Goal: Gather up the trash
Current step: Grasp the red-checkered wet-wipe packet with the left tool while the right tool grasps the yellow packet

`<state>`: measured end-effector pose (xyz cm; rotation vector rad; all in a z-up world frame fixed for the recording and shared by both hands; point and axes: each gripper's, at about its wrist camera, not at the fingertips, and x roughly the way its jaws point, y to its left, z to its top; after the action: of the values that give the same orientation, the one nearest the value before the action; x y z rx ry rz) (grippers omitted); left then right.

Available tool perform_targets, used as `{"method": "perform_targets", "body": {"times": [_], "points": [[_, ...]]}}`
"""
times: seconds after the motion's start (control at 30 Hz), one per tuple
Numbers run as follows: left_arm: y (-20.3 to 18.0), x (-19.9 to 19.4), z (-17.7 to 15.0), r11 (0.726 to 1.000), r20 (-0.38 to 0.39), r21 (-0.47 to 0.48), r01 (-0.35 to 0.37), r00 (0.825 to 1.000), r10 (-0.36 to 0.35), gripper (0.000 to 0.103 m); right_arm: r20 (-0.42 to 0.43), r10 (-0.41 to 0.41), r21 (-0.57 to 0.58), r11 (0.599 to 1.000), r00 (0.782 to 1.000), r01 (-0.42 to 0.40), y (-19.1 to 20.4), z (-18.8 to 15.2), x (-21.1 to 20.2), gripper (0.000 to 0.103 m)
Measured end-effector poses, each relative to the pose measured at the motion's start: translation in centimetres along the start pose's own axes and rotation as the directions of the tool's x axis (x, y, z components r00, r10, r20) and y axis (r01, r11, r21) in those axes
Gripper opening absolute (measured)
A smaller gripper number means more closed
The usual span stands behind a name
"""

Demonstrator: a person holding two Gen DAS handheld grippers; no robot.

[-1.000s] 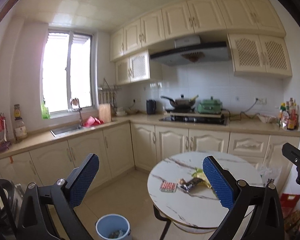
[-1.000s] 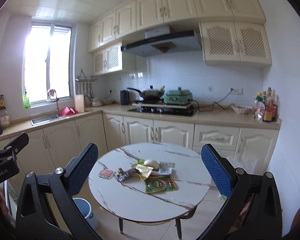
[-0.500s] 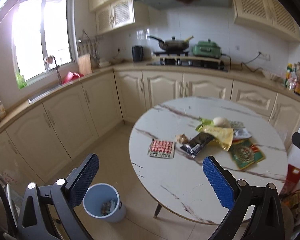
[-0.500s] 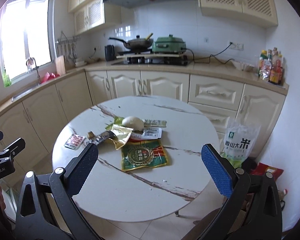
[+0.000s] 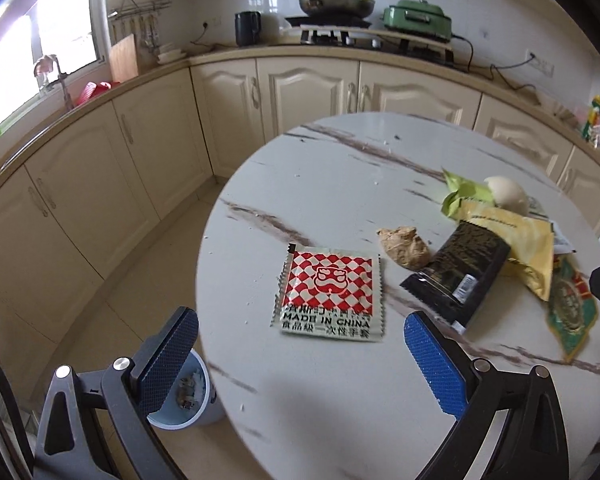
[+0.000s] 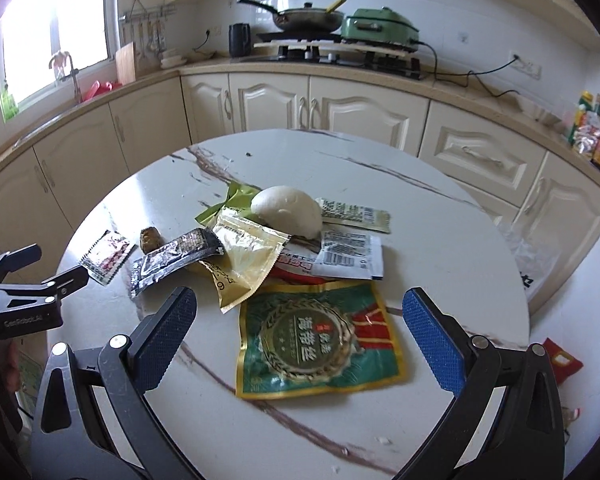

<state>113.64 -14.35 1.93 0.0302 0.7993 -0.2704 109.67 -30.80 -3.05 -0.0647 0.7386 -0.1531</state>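
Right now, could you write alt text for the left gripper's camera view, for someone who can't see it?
An open left gripper hovers over a round marble table, aimed at a flat red-and-white checkered packet. To the right lie a brown lump, a black wrapper and a yellow wrapper. A blue bin stands on the floor at left, with cream kitchen cabinets behind.

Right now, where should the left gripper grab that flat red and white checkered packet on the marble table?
Take the flat red-and-white checkered foil packet by its near serrated edge, coming in low from the table rim side. It lies flat with no raised part, apart from the other wrappers, and directly ahead of the open left gripper.
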Motion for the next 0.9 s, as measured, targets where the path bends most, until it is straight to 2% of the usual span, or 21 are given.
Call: {"method": "perform_targets", "body": {"times": [0.13, 0.23, 0.3, 0.43, 0.53, 0.6, 0.67, 0.73, 0.8, 0.83, 0.9], "points": [[0.5, 2.7, 1.6, 1.0, -0.02, 0.02, -0.009, 1.0, 0.009, 0.1, -0.019, 0.006, -0.014, 1.0, 1.0, -0.007, 0.4, 0.6, 1.6, 0.103], [0.6, 4.4, 1.9, 0.999, -0.037, 0.043, -0.013, 0.999, 0.015, 0.096, -0.02, 0.005, -0.036, 0.999, 1.0, -0.005, 0.9, 1.0, 2.4, 0.103], [0.9, 5.0, 2.1, 0.999, -0.038, 0.026, 0.035, 0.999, -0.034, 0.093, -0.024, 0.007, -0.047, 0.999, 1.0, -0.008, 1.3, 1.2, 2.9, 0.103], [0.8, 5.0, 1.8, 0.998, -0.022, 0.03, 0.058, 0.998, -0.058, 0.089, -0.035, 0.012, -0.072, 0.997, 0.999, -0.014, 2.1, 1.4, 3.8, 0.103], [0.9, 5.0, 1.6, 0.997, -0.004, 0.034, 0.066, 0.998, -0.065, 0.081, -0.046, 0.012, -0.098, 0.995, 0.999, -0.016, 2.8, 1.3, 4.3, 0.103], [0.9, 4.6, 1.0, 0.997, 0.016, 0.032, 0.071, 0.997, -0.071, 0.066, -0.053, 0.013, -0.11, 0.994, 0.998, -0.019, 3.1, 1.3, 4.6, 0.103], [0.9, 4.4, 0.7, 0.997, 0.03, 0.032, 0.074, 0.997, -0.075, 0.059, -0.055, 0.015, -0.108, 0.994, 0.998, -0.021, 3.1, 1.2, 4.8, 0.103], [0.9, 4.2, 0.3, 0.996, 0.035, 0.037, 0.08, 0.996, -0.081, 0.057, -0.059, 0.015, -0.106, 0.994, 0.998, -0.021, 3.0, 1.2, 4.9, 0.103], [1.3, 4.0, 0.2, 0.995, 0.041, 0.04, 0.09, 0.995, -0.092, 0.047, -0.06, 0.014, -0.099, 0.995, 0.998, -0.02, 2.9, 1.1, 4.9, 0.103], [1.4, 3.9, 0.0, 0.995, 0.042, 0.039, 0.09, 0.995, -0.092, 0.046, -0.061, 0.015, -0.096, 0.995, 0.998, -0.021, 2.9, 1.0, 4.8, 0.103], [1.8, 3.7, -0.2, 0.994, 0.045, 0.041, 0.102, 0.994, -0.104, 0.038, -0.062, 0.018, -0.095, 0.995, 0.998, -0.023, 2.8, 1.0, 4.8, 0.103]]}}
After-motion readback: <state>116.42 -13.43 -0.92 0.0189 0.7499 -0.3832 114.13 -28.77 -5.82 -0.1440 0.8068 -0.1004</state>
